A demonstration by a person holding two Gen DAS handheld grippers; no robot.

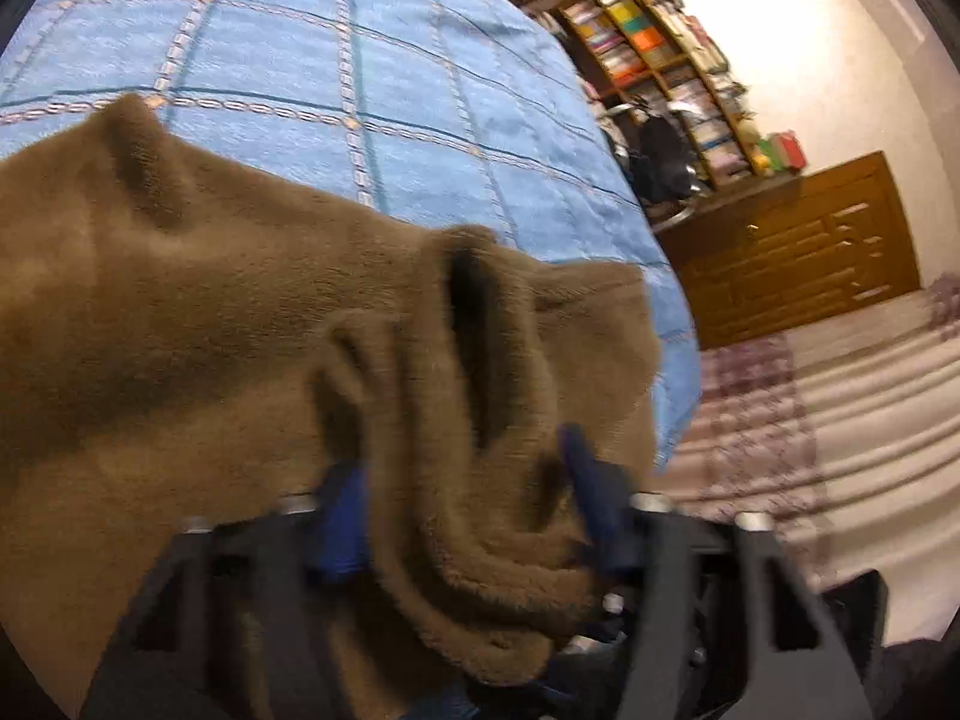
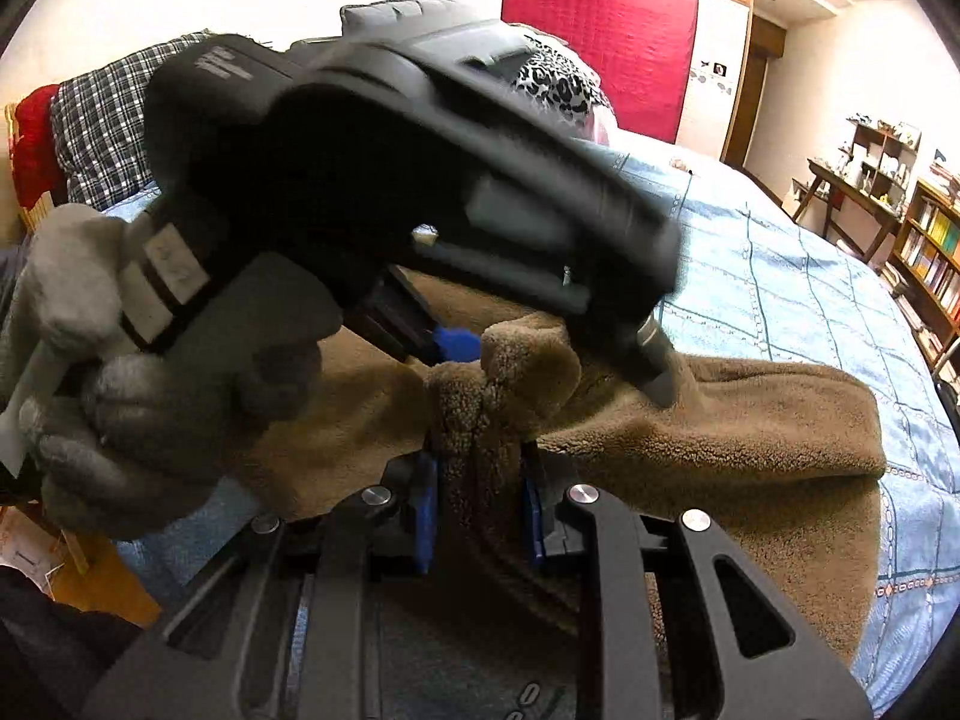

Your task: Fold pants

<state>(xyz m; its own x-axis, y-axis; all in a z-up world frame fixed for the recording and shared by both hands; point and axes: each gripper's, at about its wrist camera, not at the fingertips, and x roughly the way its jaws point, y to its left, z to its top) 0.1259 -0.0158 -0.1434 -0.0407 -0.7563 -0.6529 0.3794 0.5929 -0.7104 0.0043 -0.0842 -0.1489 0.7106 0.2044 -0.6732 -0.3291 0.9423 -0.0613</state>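
Brown fleece pants lie on a blue checked bedspread. My left gripper is shut on a bunched fold of the pants between its blue pads, lifted off the bed. In the right wrist view the pants spread to the right over the bedspread. My right gripper is shut on another bunched edge of the pants. The left gripper's black body, held by a grey-gloved hand, is just ahead, with its blue pad on the same fabric.
The bed's edge runs at the right of the left wrist view, with a patterned rug, a wooden cabinet and bookshelves beyond. Pillows and a plaid blanket sit at the bed's head by a red headboard.
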